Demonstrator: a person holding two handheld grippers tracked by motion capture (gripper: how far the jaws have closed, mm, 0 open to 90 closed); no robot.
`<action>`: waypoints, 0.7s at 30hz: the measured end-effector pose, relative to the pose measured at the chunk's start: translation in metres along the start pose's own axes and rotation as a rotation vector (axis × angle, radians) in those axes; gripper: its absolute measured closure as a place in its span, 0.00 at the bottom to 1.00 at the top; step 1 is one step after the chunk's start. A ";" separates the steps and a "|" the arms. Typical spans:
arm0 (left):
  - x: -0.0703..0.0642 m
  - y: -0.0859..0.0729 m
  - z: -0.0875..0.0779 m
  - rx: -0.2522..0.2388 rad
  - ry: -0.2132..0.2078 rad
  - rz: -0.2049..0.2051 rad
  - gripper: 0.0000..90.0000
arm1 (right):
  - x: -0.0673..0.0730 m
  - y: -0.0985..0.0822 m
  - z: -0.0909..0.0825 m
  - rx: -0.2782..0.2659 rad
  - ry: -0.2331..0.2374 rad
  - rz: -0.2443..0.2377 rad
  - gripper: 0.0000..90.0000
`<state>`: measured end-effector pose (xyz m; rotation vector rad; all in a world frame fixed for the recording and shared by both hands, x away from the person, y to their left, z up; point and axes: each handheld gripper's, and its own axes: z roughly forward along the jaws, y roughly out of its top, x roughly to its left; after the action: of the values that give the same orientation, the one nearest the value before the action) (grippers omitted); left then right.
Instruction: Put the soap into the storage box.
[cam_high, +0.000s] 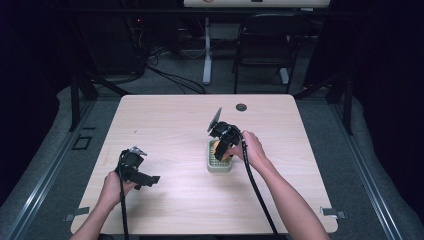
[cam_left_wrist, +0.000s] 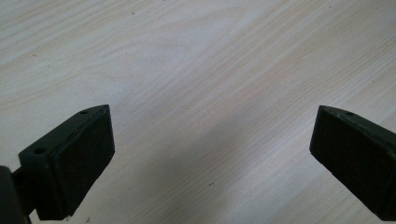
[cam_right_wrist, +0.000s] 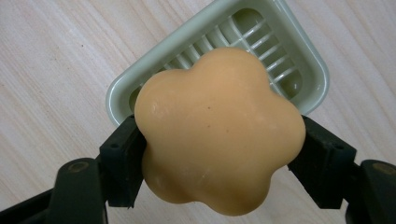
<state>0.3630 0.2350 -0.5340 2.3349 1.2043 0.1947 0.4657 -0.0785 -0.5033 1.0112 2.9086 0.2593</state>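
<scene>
Fingers, right gripper (cam_right_wrist: 219, 158): clenching the orange flower-shaped soap (cam_right_wrist: 219, 135) from both sides, black pads pressing into its lobes.
Fingers, left gripper (cam_left_wrist: 212, 154): standing wide apart, grasping nothing, hovering over bare wood.
Soap: hanging just above the pale green soap dish (cam_right_wrist: 308, 60), overlapping its near end; contact with the ribs cannot be told.
Soap dish: sitting near the middle of the worktop (cam_high: 170, 120), slotted floor showing.
Progress: pickup is looking done; lowering the soap onto the ribs and releasing it are remaining, by my reading.
Left hand (cam_high: 116, 186): idling at the near left, well apart from the dish.
Worktop: light wood grain, round cable hole (cam_high: 241, 107) at the far edge.
Room: dim, dark drapes at the sides, a black chair (cam_high: 265, 45) and table legs standing beyond.
</scene>
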 end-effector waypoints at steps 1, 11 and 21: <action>0.000 0.000 0.000 0.001 -0.001 0.000 0.00 | 0.000 0.001 0.001 0.004 0.000 -0.004 0.30; 0.000 0.000 0.000 0.001 -0.005 0.000 0.00 | 0.002 0.004 0.010 0.009 -0.011 -0.005 0.30; 0.000 0.000 0.000 0.001 -0.006 -0.002 0.00 | 0.001 0.006 0.017 0.008 -0.007 -0.011 0.30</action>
<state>0.3630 0.2354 -0.5339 2.3333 1.2042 0.1868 0.4701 -0.0713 -0.5190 0.9955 2.9103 0.2435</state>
